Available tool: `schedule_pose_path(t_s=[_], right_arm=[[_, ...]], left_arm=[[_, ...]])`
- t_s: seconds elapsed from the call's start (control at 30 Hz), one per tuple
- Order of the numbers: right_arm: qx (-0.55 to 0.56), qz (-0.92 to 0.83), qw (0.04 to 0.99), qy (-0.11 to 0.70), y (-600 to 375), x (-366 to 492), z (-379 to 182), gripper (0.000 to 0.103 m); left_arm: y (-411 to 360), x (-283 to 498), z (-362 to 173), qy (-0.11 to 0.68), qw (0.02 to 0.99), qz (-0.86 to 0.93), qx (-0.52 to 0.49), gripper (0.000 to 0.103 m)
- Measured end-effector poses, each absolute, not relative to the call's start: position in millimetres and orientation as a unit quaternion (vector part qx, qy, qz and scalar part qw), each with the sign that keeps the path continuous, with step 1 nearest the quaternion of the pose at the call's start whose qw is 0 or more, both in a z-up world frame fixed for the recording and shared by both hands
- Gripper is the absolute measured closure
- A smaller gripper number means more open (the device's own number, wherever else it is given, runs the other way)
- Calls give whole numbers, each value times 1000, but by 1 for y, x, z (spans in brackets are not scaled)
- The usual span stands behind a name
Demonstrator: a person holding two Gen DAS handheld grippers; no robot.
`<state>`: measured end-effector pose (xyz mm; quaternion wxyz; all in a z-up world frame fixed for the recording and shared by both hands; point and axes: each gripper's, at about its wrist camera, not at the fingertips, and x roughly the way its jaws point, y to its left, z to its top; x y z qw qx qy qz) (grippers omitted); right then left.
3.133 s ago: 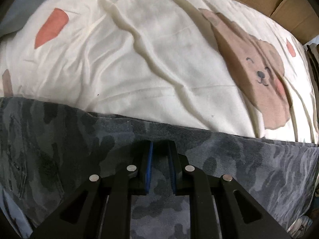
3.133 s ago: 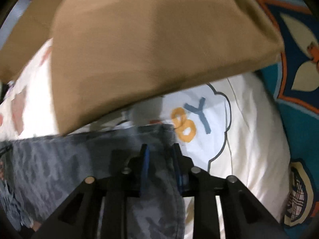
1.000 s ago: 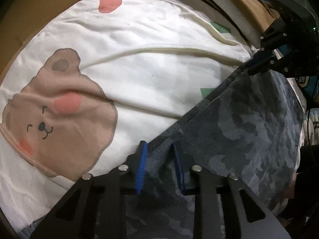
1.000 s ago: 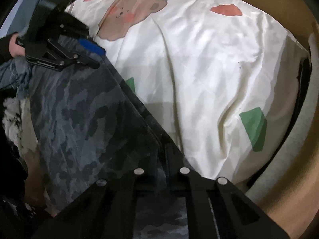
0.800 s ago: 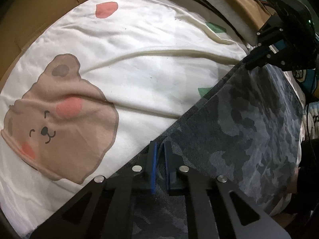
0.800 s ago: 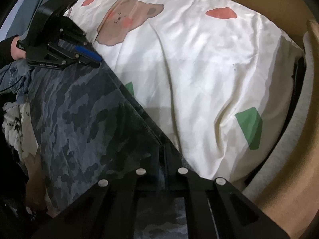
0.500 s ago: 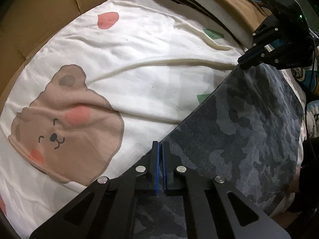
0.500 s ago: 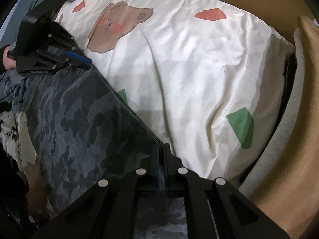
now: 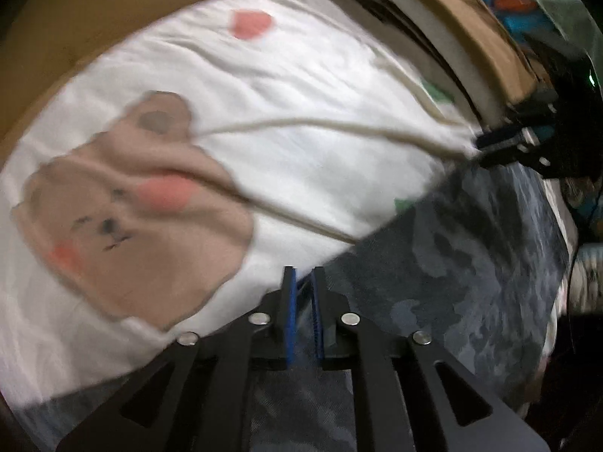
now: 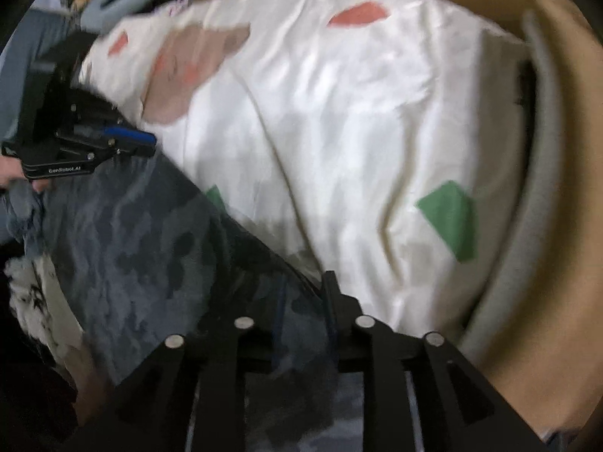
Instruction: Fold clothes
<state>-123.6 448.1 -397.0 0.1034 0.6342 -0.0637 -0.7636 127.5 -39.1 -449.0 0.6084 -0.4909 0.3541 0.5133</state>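
A grey camouflage garment [image 9: 463, 263] lies stretched over a white bedsheet with a bear print [image 9: 124, 207]. My left gripper [image 9: 303, 282] has its blue pads slightly apart around the garment's edge, at one corner. My right gripper [image 10: 305, 290] has its jaws parted over the opposite corner of the same garment [image 10: 143, 233], the cloth lying between them. Each gripper shows in the other's view: the right one at the far right [image 9: 486, 143], the left one at the left edge [image 10: 149, 139]. The frames are blurred by motion.
The white sheet [image 10: 339, 120] carries red and green patches and covers a bed. Brown cardboard [image 10: 557, 150] and a grey pad [image 10: 527, 226] border it on the right. Other clothes [image 10: 41, 293] are heaped at the lower left.
Both grippers were shut on the garment's edge half a second ago; their jaws now stand apart. Both have shifted with blur. The garment stays stretched between them.
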Motion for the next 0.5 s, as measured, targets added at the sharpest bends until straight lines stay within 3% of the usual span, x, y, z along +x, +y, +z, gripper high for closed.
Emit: schedule_pose_path(t_s=[0.17,0.5], right_arm=[[612,-781,89,-86,459,-86,-374,83],[623,-772,45,-119,462,-58,-392,83]], left_arm=[[-79,84,-430,288,567,575,-514,95],[-162,19,-451,205,433,659,-581,95]])
